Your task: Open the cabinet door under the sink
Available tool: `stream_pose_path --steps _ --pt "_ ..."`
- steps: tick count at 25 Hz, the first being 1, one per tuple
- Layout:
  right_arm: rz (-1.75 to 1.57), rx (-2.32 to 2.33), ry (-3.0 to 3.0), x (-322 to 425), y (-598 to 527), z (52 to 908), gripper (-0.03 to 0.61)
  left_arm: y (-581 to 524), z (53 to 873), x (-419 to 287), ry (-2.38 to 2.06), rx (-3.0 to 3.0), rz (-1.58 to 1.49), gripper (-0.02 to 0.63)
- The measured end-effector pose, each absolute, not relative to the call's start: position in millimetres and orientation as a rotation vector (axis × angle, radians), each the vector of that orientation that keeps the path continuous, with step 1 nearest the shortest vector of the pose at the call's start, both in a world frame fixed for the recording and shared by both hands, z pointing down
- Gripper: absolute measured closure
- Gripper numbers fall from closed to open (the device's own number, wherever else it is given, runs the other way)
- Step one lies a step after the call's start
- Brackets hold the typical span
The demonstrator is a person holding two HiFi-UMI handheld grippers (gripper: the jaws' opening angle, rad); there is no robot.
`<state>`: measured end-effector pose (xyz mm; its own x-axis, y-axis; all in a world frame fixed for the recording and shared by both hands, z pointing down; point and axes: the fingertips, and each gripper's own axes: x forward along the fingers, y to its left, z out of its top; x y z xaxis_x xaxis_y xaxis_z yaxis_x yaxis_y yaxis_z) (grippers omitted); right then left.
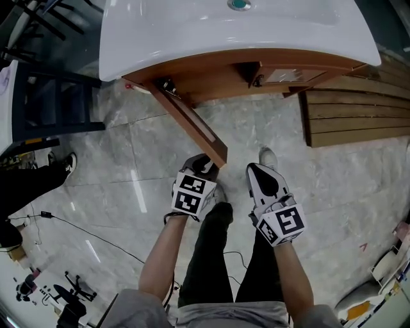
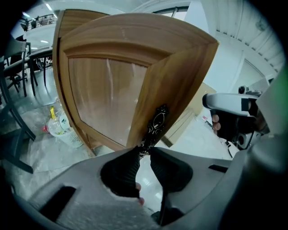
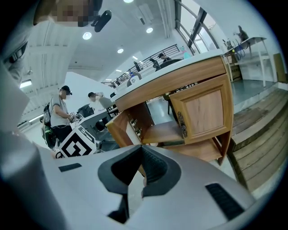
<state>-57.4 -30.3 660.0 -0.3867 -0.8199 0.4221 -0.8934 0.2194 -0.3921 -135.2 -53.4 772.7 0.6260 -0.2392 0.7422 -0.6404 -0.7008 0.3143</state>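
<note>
The cabinet door [image 1: 192,125] under the sink [image 1: 166,32] stands swung out, the left gripper [image 2: 143,150] pinched on its ornate metal handle [image 2: 156,123], probably the best hold on a stiff, light-swinging wooden panel, while the right gripper [image 3: 140,152] hangs closed, empty.

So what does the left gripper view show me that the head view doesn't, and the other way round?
Only the left gripper view shows the ornate dark handle on the door's edge, with the left gripper shut on its lower end, and a plastic bottle on the floor beyond the door. Only the head view shows the white sink top with its drain, the person's legs and the wooden steps. Both show the open cabinet door, swung out from the cabinet, and the right gripper, apart from it.
</note>
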Motion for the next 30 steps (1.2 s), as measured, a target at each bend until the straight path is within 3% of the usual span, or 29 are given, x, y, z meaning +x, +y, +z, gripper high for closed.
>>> stream_pose_path --steps 22,30 --pt "0.905 1.374 -2.464 -159.1 -29.2 660.2 0.568 -42.4 775.5 -274.6 -1.068 2.044 0.862 0.584" --pt "0.897 1.272 -2.501 -172.1 -26.9 651.6 0.569 -34.6 762.9 -286.6 -1.178 1.967 0.797 0.605"
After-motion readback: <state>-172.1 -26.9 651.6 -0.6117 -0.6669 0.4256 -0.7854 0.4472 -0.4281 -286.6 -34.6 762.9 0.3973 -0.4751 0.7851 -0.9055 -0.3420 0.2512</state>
